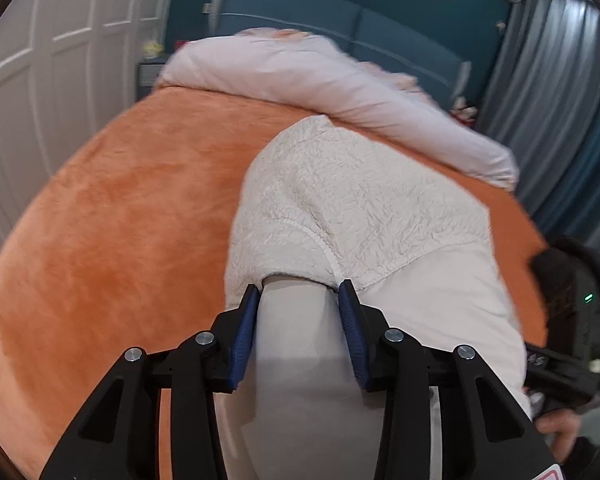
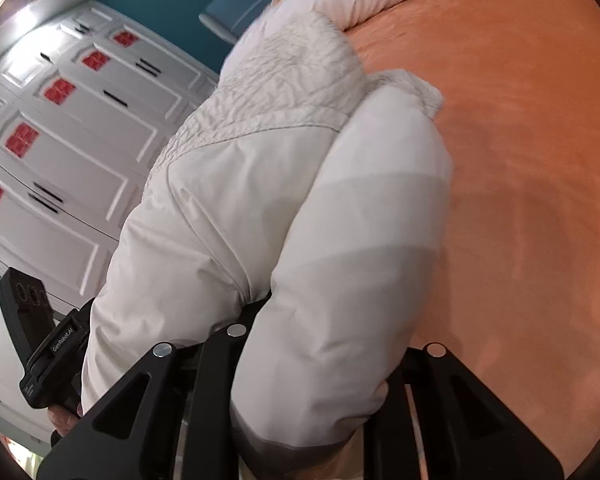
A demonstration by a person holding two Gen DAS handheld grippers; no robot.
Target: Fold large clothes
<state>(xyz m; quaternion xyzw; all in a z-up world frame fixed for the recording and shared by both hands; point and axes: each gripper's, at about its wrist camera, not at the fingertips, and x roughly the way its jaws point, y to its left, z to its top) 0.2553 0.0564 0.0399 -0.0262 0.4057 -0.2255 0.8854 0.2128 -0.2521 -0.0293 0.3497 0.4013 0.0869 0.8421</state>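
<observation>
A cream winter coat (image 1: 364, 208), smooth shell below and fleecy, crinkled panel above, lies on a bed (image 1: 132, 208) covered in an orange plush sheet. Beyond it a pale pink duvet (image 1: 340, 92) is rolled along the head of the bed, before a teal headboard and white wardrobe doors.

The left hand-held gripper (image 1: 300, 300) has its blue-padded fingers (image 1: 246, 332) on either side of a smooth padded section of the coat, apparently a sleeve or folded edge; the pads press against the fabric, so it is clamped on the coat. In the right wrist view, the right hand-held gripper (image 2: 320, 352) is buried under a bulging sleeve that drapes over its frame (its fingertips cannot be seen). Whether it pinches the fabric cannot be told for certain, though the cloth bunches where the fingers should be.

The step in hand seems to be carrying one gathered end of the coat over its body to make a fold. The next move calls for both ends being kept level, the edge laid down squarely, and the bulky padding flattened before letting go.

Both views are motion-blurred. The coat's near hem is cut off by the frames, and the far collar end is hard to make out.
</observation>
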